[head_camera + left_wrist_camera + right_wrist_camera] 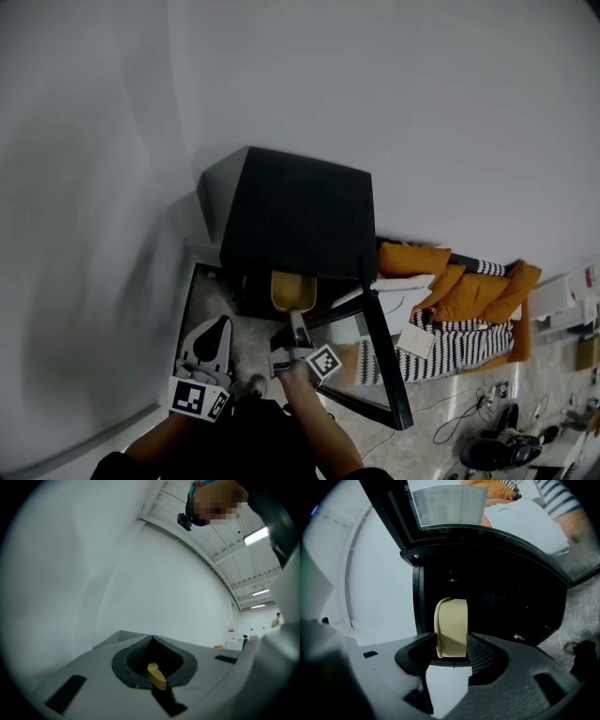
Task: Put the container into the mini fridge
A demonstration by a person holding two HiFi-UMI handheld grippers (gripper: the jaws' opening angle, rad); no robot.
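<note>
Cream plastic sits between your right gripper's [451, 644] jaws: that's the container [451, 627], and the pads are clamped on its two narrow flanks, so you're carrying it firmly. It stands out beyond the fingertips, its longer side running on along the jaws, and dead ahead of it is the dark mouth of the mini fridge [501, 602]. From the head view the container [292, 291] is right at the threshold of the black mini fridge [295, 211], with the right gripper [296, 323] just behind it, so the line you need looks like straight forward along the jaws, into the cavity. The door [384, 366] hangs open off to the right of that gripper, and in the right gripper view its glass pane [445, 503] shows above the jaws, clear of your path. Your left gripper [221, 326] waits out to the left and farther back from the opening, so the right hand is plainly the nearer one. Its jaws [151, 639] are pressed together on nothing. As for writing: no brand or label reads on container or fridge, only the square markers on both gripper cubes.
</note>
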